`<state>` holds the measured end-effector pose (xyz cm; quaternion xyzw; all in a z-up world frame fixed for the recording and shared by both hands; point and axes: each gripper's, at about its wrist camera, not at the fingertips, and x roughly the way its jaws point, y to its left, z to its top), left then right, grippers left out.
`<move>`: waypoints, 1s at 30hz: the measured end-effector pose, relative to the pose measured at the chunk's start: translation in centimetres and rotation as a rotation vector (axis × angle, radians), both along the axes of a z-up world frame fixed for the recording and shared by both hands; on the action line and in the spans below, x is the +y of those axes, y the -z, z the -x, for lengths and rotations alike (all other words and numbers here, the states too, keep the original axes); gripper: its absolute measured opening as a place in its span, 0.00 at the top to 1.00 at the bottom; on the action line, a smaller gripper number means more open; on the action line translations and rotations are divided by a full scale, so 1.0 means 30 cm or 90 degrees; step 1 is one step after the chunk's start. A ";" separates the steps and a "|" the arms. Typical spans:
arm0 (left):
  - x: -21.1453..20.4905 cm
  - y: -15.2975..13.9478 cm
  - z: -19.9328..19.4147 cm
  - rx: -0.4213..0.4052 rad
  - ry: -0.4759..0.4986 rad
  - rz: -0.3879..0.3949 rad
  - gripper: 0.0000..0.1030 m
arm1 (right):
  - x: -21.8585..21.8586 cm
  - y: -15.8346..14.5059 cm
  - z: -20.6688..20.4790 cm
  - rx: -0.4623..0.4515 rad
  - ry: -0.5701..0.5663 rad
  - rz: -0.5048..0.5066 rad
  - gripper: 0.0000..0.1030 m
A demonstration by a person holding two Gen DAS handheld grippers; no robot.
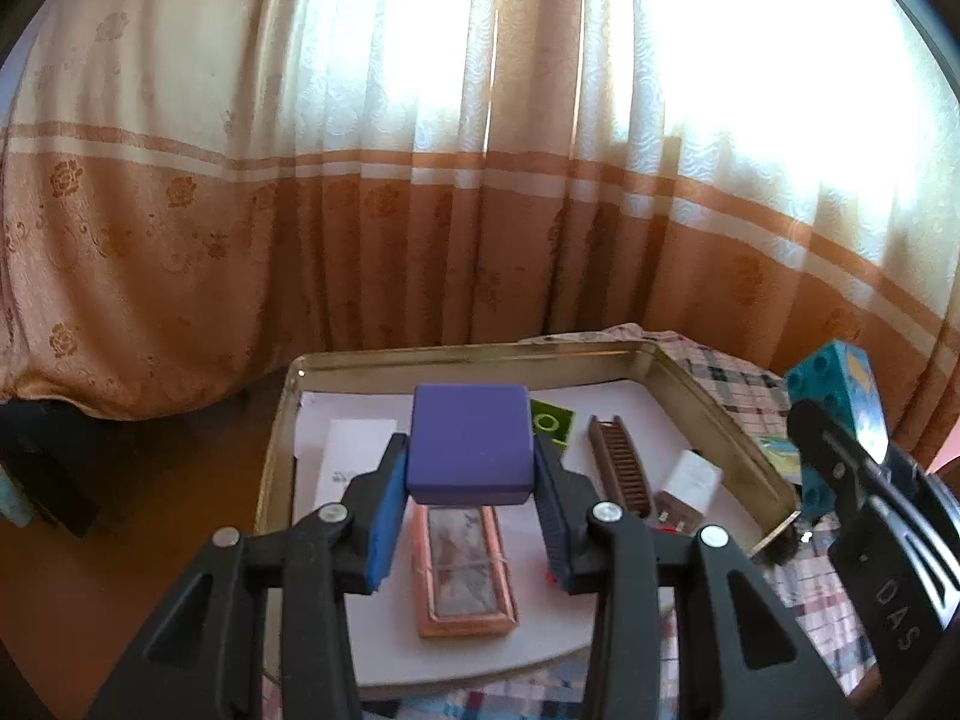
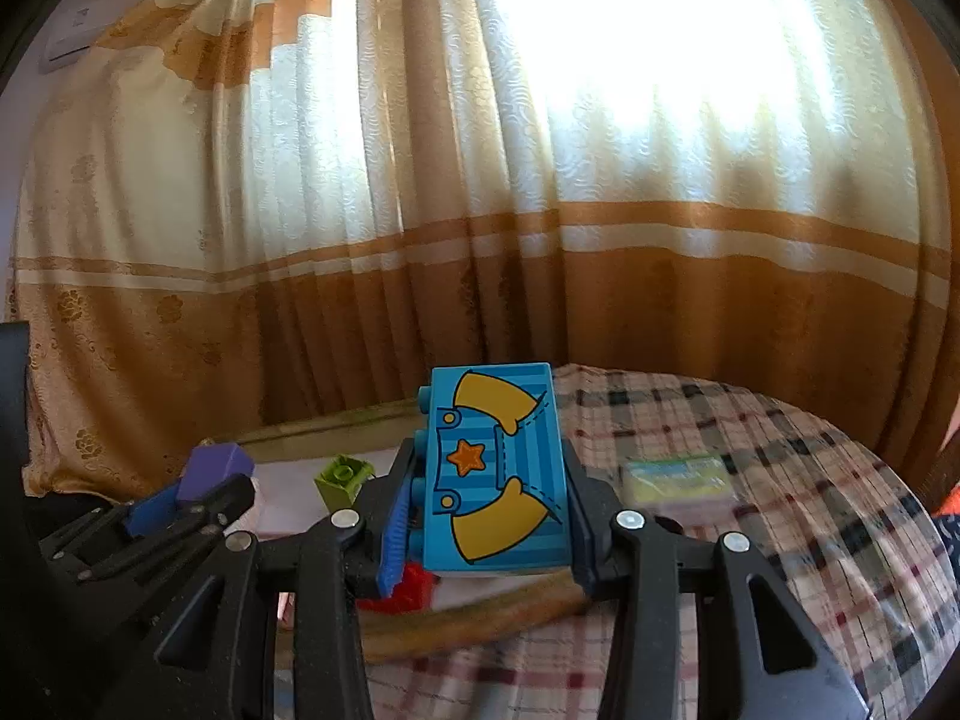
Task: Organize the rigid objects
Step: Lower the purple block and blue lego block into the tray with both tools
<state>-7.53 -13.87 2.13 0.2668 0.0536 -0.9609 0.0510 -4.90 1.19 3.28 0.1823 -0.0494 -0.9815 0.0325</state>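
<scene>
Above the checked-cloth counter [image 2: 750, 480], just before the drawn curtain [image 1: 360, 210], sits the metal tray [image 1: 708, 396] lined with white paper, with a framed picture [image 1: 465, 570], a brown comb [image 1: 621, 468], a white charger [image 1: 690, 480] and a green brick [image 2: 343, 477] already in it. The step in hand looks like carrying two blocks to the tray. To do it well, each block should come down over a bare patch of paper — clear of the frame and comb — and be set flat before the pads let go. The left hand-held gripper [image 1: 471, 495] is clamped on the purple block [image 1: 468, 444], a plain matte cube with rounded edges, held over the tray's middle. The right hand-held gripper [image 2: 489, 516] is clamped on the blue brick [image 2: 498, 474] — studded on its left side, printed with yellow shapes and an orange star — held just beside the tray's near rim.
</scene>
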 end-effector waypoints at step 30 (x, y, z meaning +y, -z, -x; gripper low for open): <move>-0.047 0.051 0.164 -0.076 -0.052 0.021 0.62 | -0.094 0.086 0.232 -0.076 -0.013 -0.012 0.56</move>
